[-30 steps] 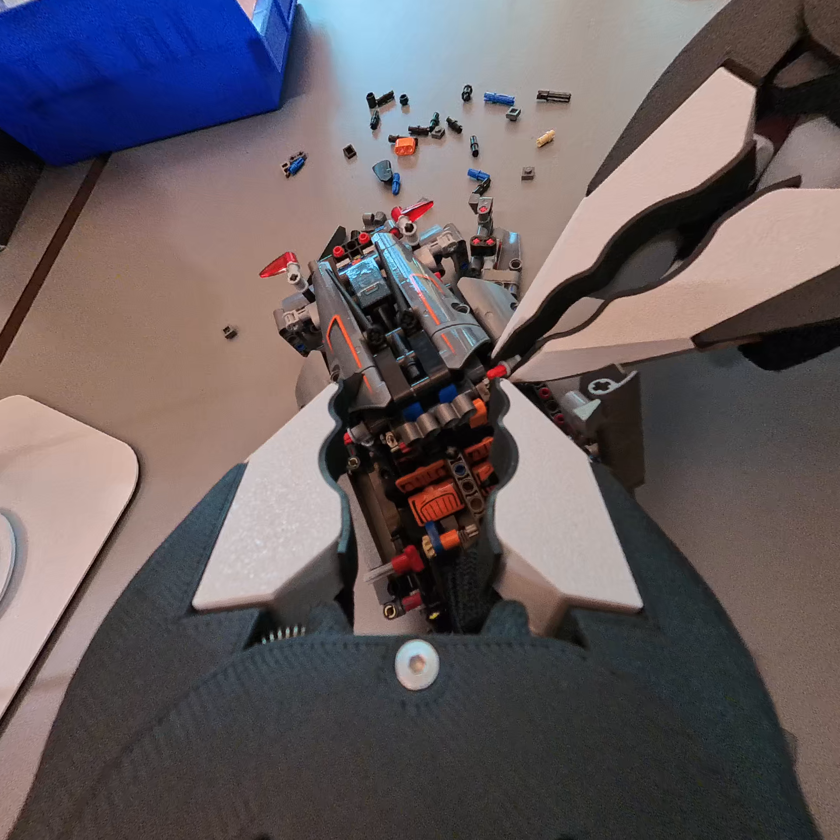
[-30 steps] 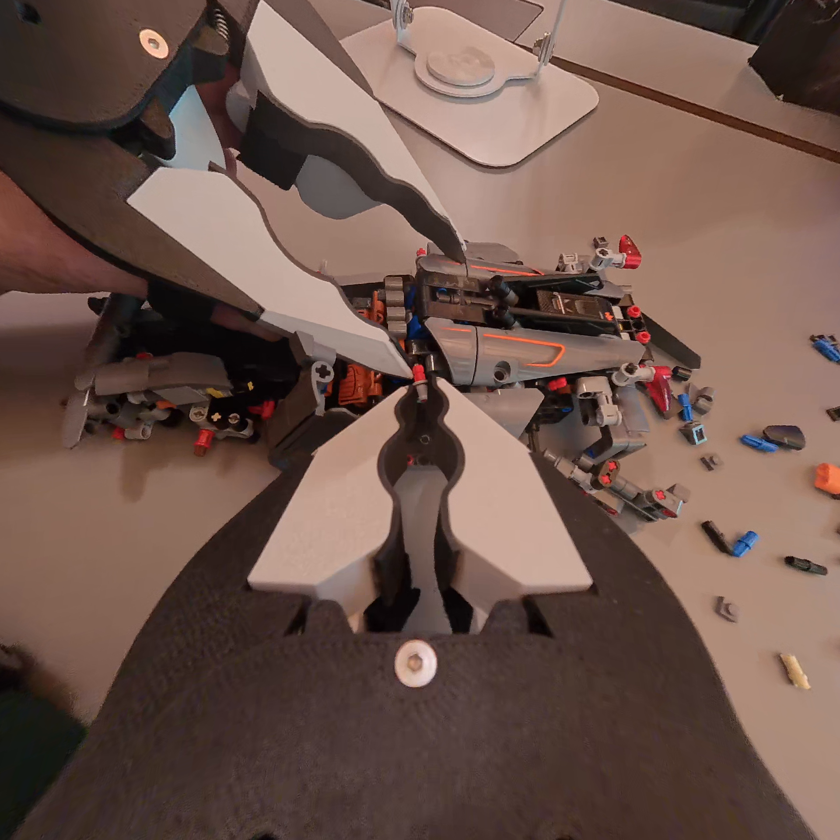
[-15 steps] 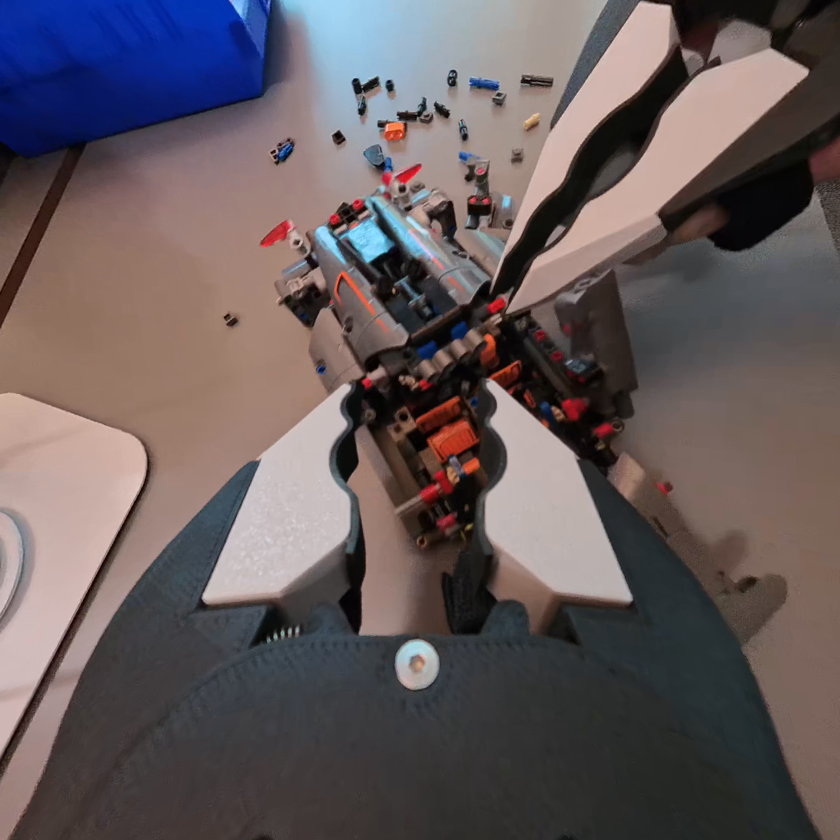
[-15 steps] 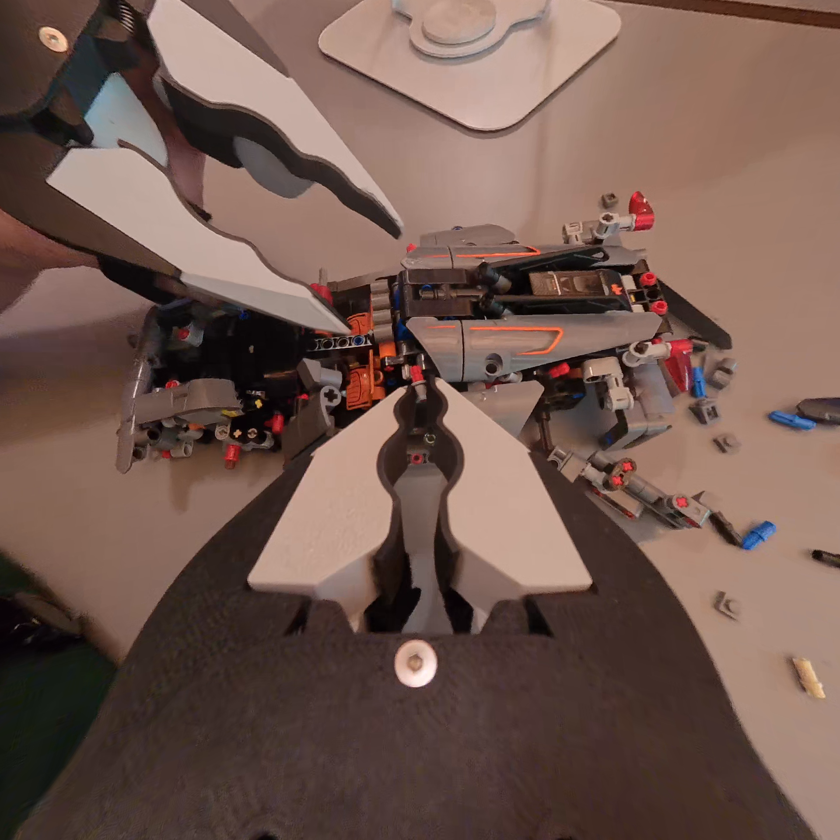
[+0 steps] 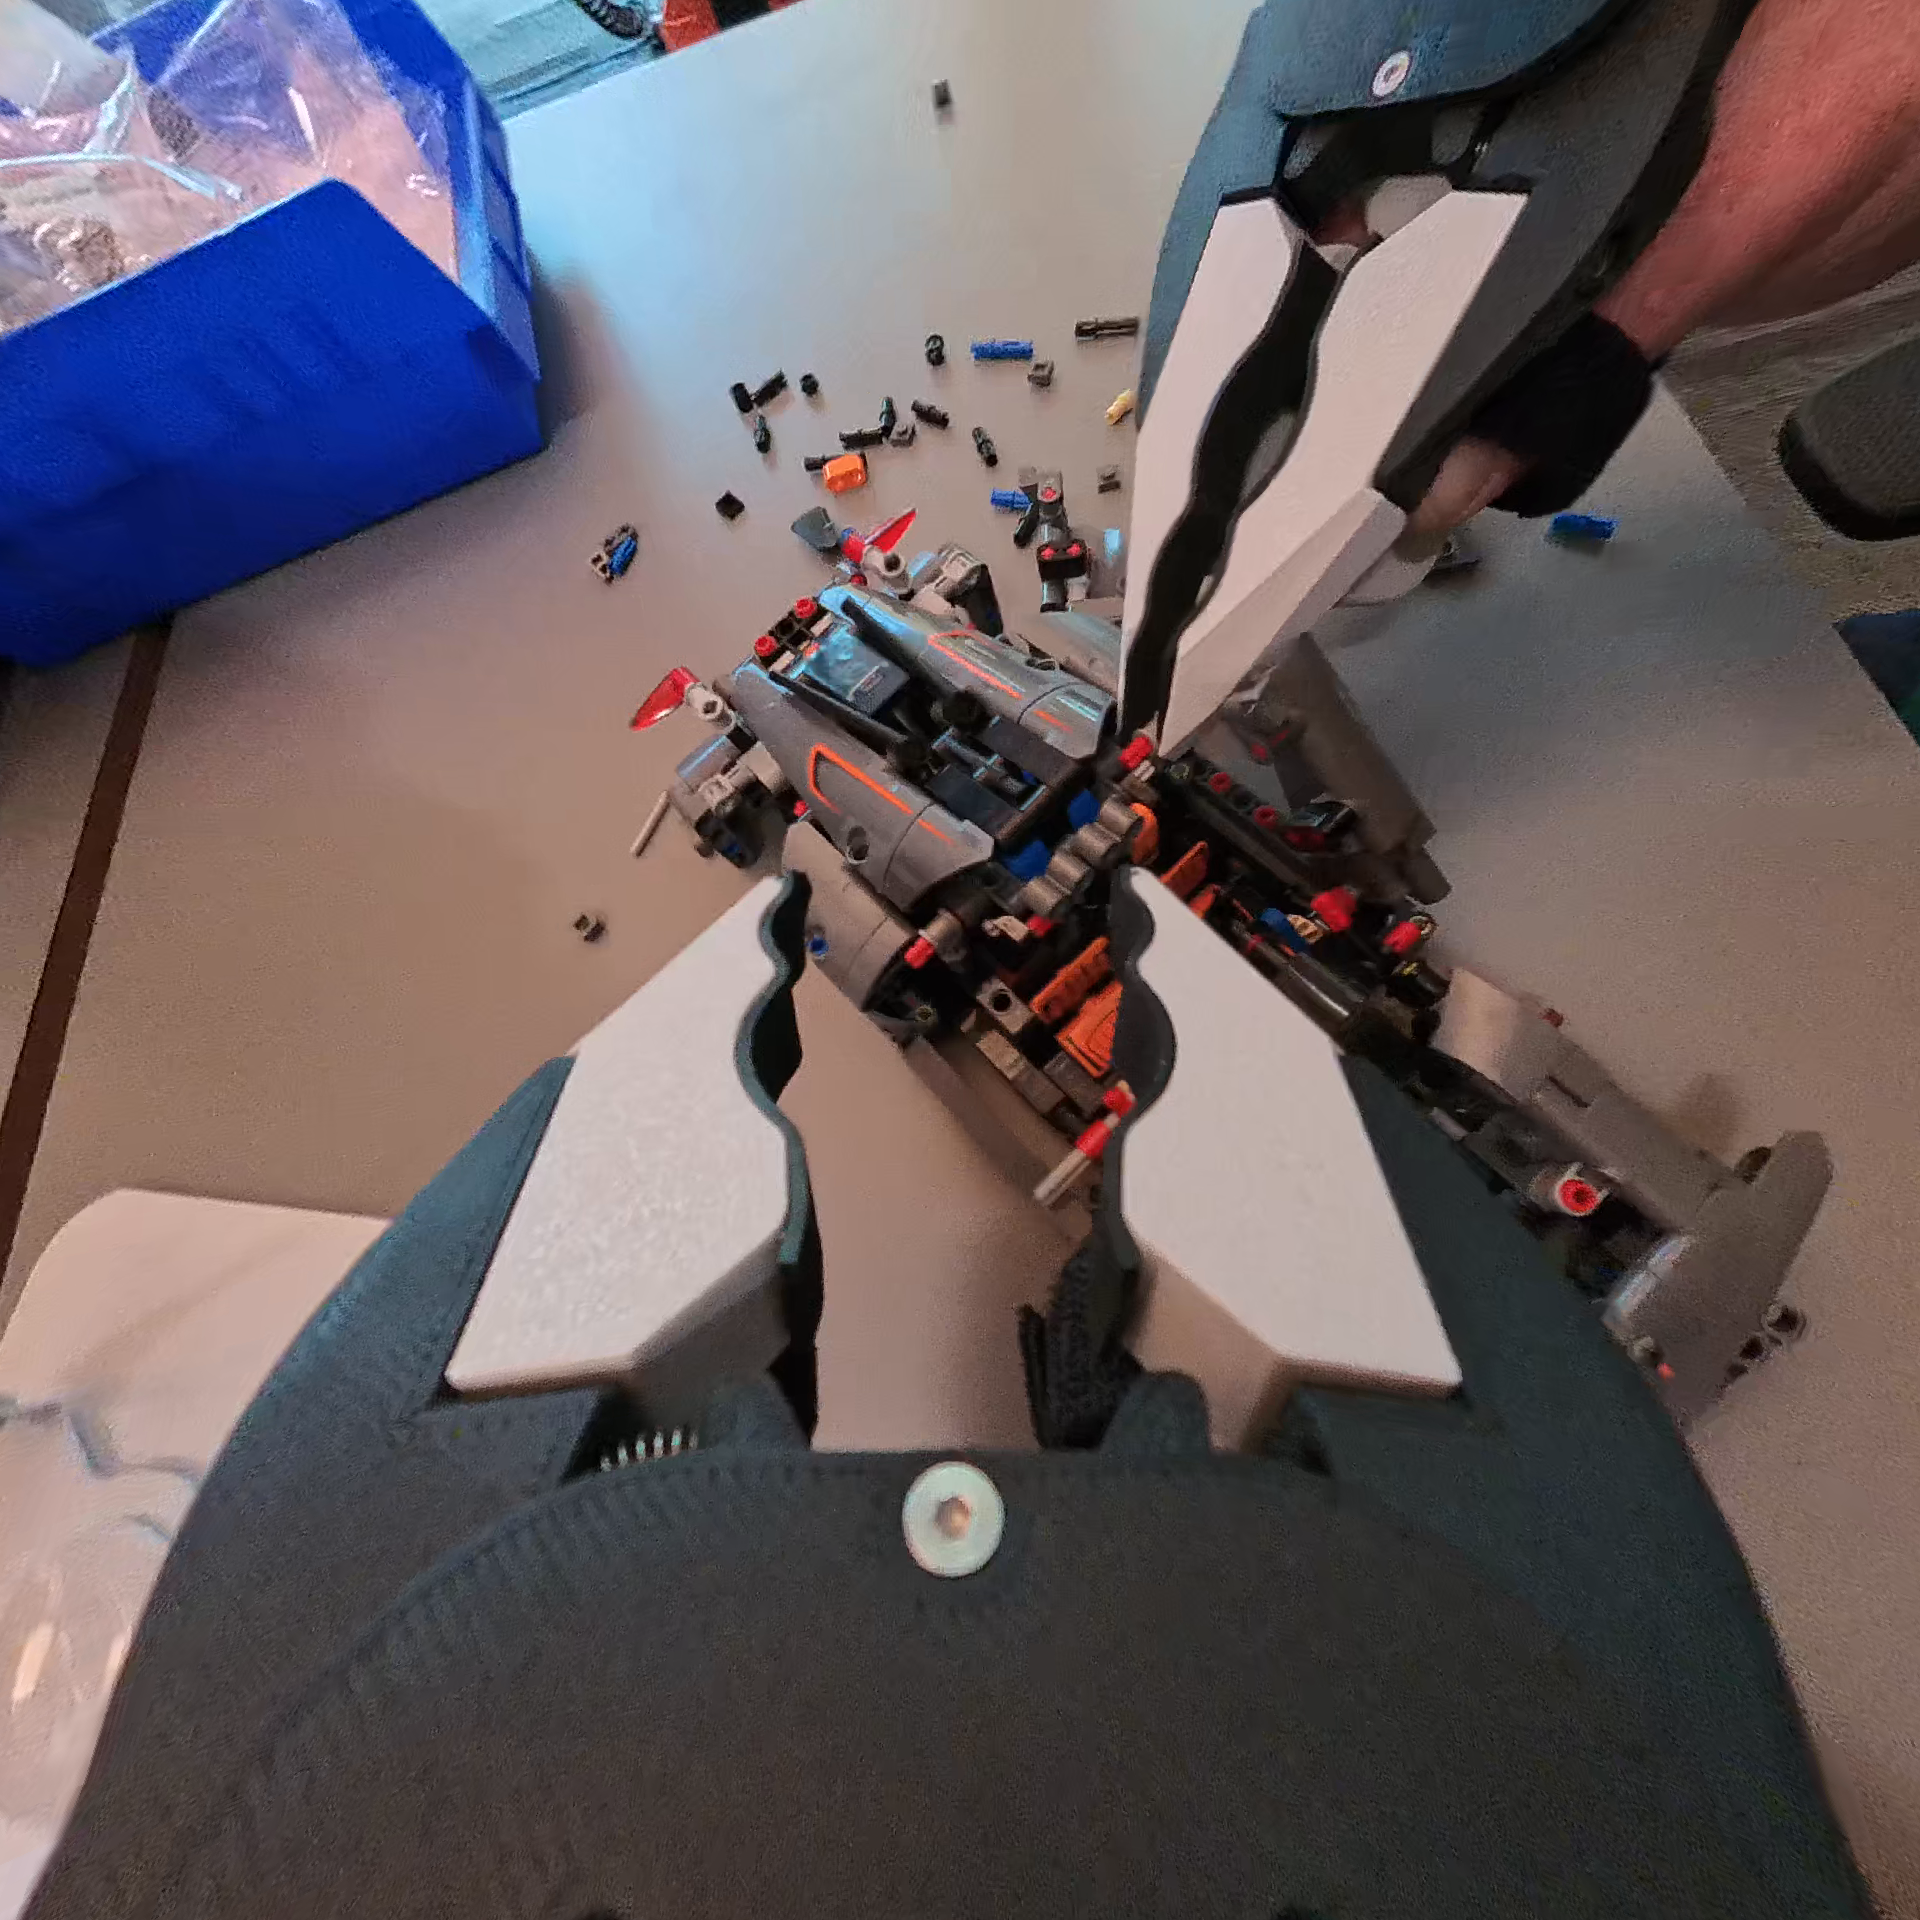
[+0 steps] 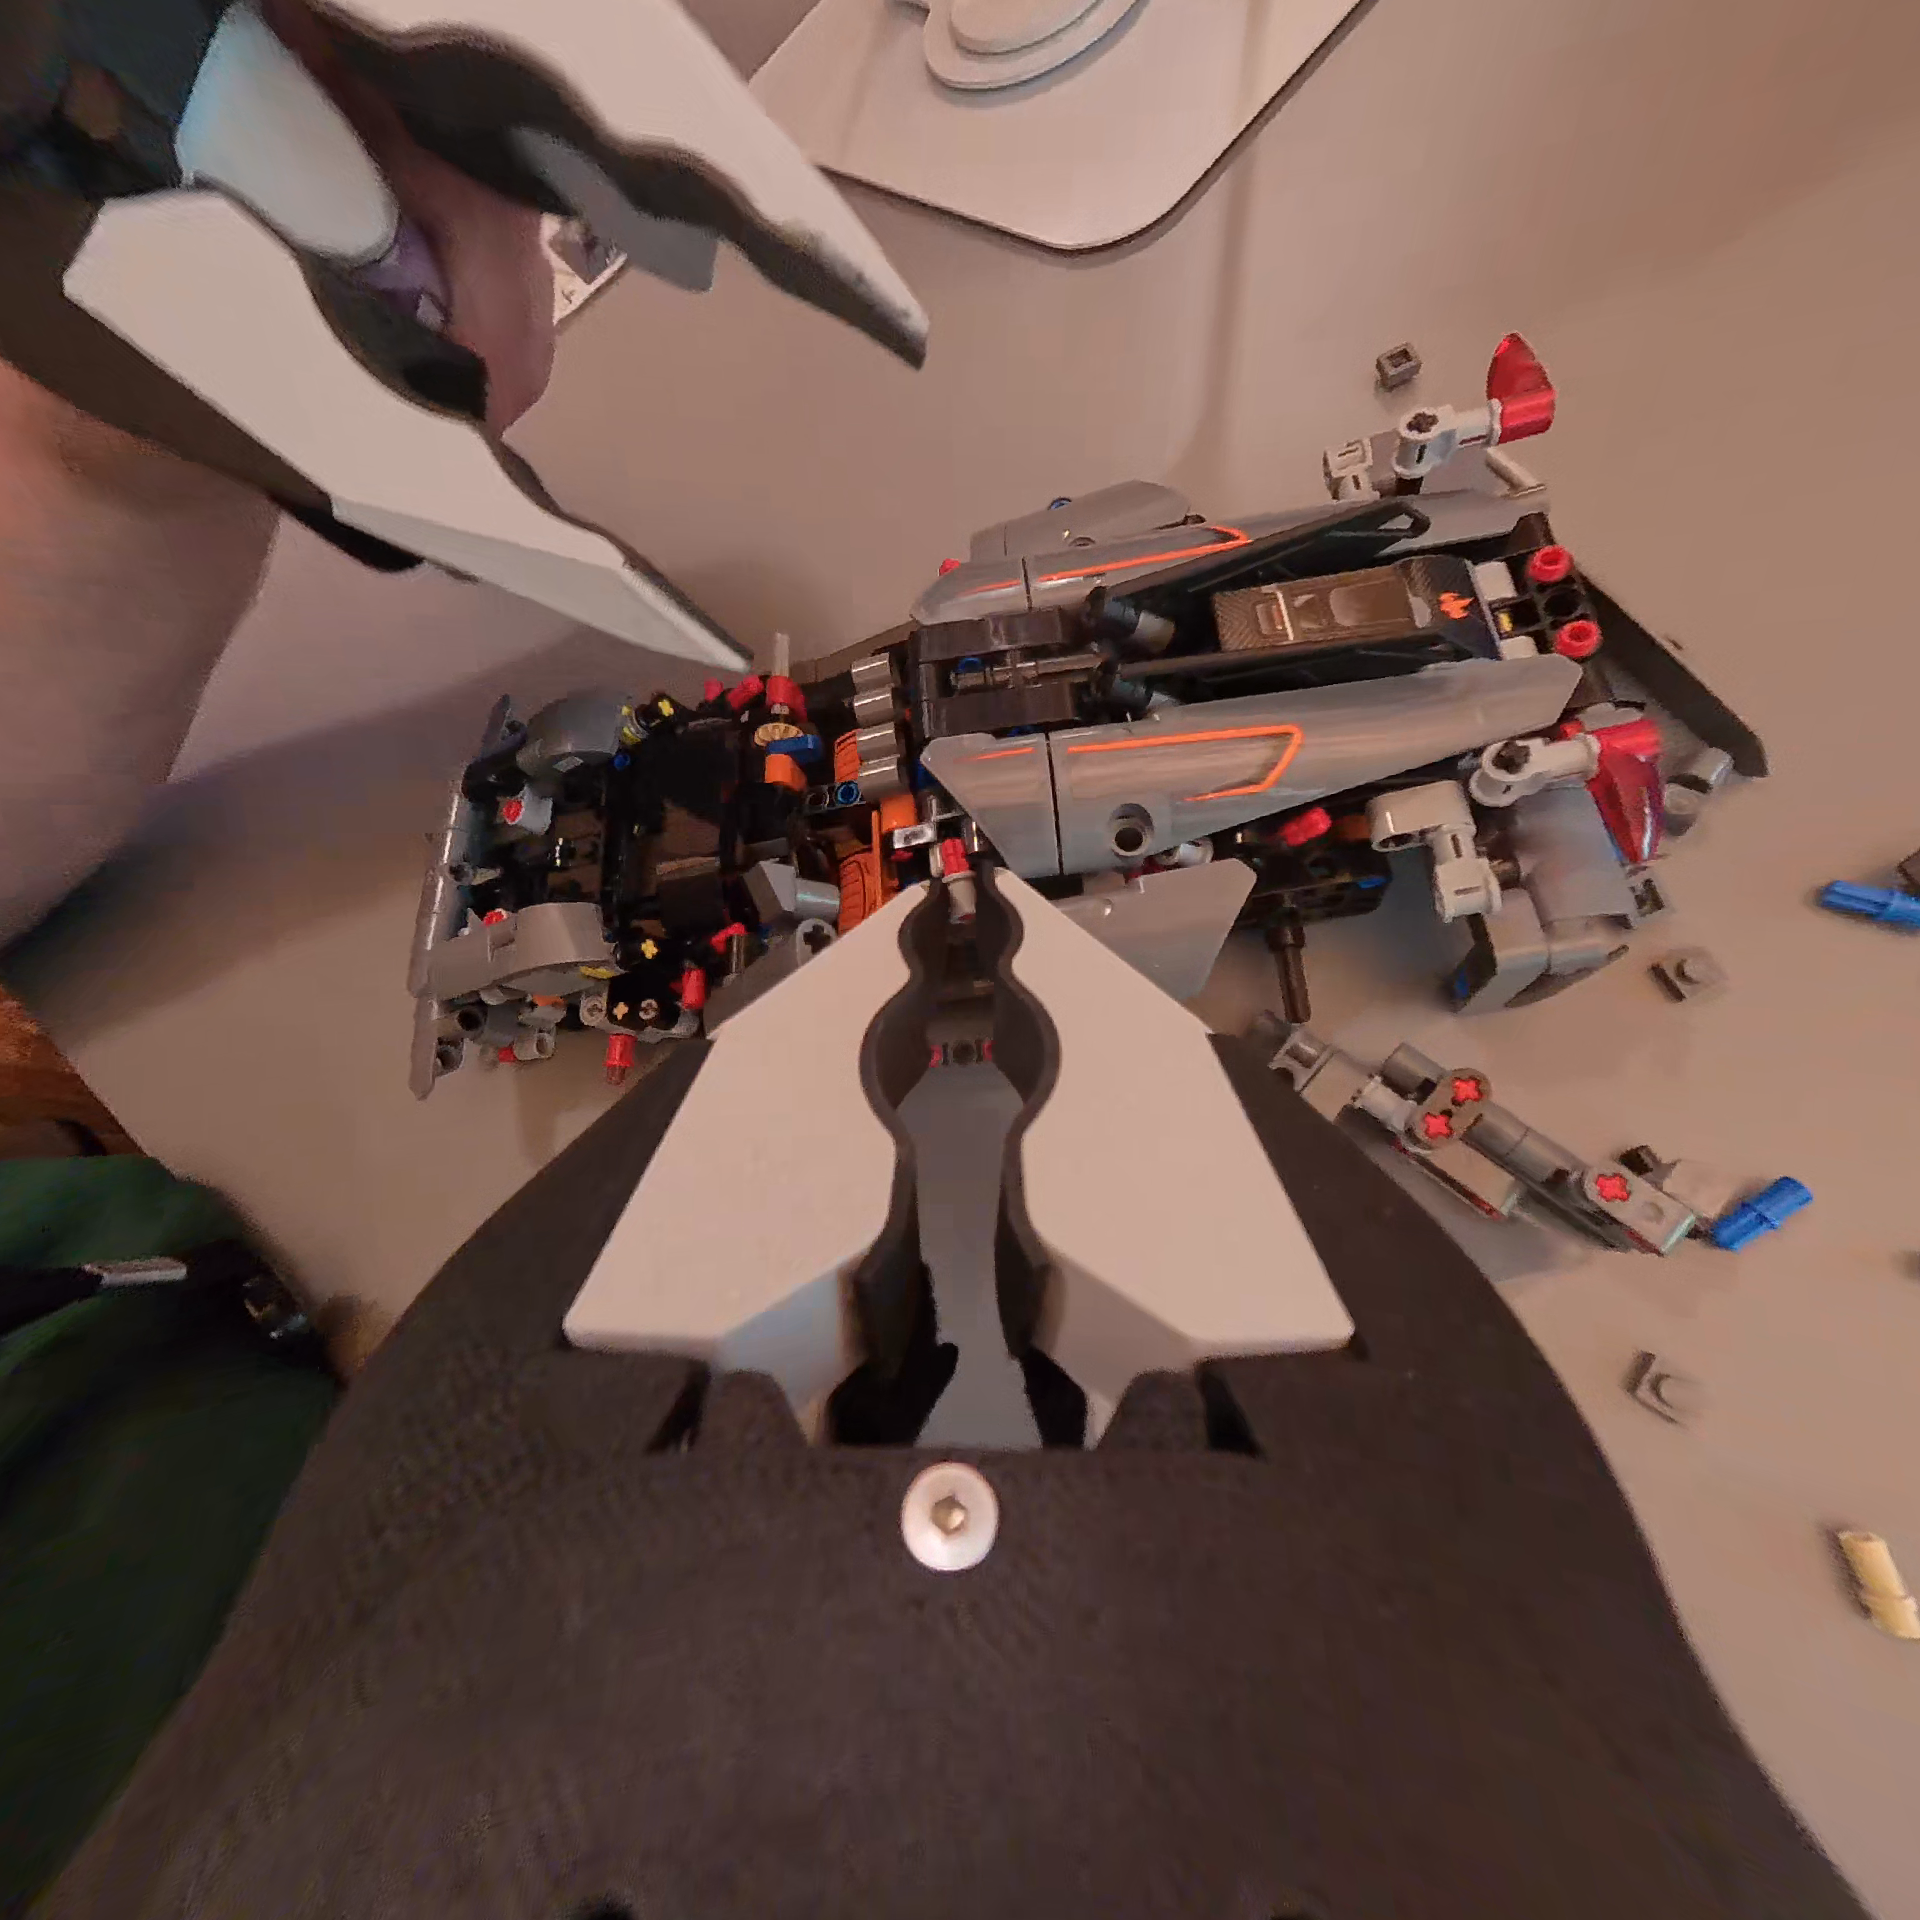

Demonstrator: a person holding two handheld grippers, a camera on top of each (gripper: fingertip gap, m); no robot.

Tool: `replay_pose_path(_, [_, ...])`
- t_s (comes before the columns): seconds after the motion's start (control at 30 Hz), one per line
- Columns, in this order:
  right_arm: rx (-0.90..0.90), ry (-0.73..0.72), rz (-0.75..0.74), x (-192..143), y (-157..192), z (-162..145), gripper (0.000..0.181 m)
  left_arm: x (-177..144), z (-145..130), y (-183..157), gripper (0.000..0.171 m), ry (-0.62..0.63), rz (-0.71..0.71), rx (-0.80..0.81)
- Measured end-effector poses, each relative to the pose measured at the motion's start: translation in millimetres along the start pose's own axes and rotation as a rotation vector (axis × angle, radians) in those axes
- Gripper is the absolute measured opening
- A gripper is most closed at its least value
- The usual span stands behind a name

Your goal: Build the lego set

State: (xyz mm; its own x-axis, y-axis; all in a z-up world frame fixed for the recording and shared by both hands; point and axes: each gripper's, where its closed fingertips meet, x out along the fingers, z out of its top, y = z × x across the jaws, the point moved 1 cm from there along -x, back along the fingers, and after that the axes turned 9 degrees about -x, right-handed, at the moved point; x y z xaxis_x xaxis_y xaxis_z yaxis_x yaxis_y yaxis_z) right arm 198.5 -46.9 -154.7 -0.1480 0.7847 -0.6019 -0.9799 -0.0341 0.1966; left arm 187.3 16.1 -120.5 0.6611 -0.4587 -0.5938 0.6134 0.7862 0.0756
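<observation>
The grey, black and orange lego model (image 5: 935,790) lies on the table; it also shows in the right wrist view (image 6: 1195,727). My left gripper (image 5: 956,894) is open and empty, its fingers spread above the model's middle. In the right wrist view the left gripper (image 6: 826,499) hovers over the model's rear, jaws apart. My right gripper (image 6: 956,883) is shut on a small red pin (image 6: 951,860) and presses its tips against the model's side at mid-length. In the left wrist view the right gripper (image 5: 1138,732) comes down from the upper right with the red pin (image 5: 1135,750) at its tip.
A blue bin (image 5: 260,416) with plastic bags stands at the back left. A white stand base (image 5: 156,1299) lies at the left and also shows in the right wrist view (image 6: 1091,135). Several loose pieces (image 5: 883,416) lie behind the model. A small grey sub-assembly (image 6: 1475,1132) and a beige pin (image 6: 1875,1584) lie right. Tip to tip, the grippers are about 7 cm apart.
My left gripper, which straddled the model's middle, has pulled back and up and stands clear of it. The right gripper has stayed shut on the red pin at the model's side.
</observation>
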Motion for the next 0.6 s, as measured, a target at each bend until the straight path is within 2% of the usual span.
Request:
replay_pose_path(0.13, [-0.067, 0.048, -0.016, -1, -1, -1, 0.004, 11, 3, 2, 0.061, 0.013, -0.129, 0.008])
replay_pose_path(0.3, [-0.163, 0.107, -0.061, -2, -2, -1, 0.004, 19, 8, -2, 0.068, 0.041, -0.214, 0.079])
replay_pose_path(0.43, [-0.238, 0.154, -0.104, -1, -2, -1, 0.004, 29, 11, -9, 0.074, 0.071, -0.227, 0.17])
replay_pose_path(0.6, [-0.295, 0.197, -0.14, -1, -2, -1, 0.004, 52, -1, -14, 0.088, 0.163, -0.208, 0.256])
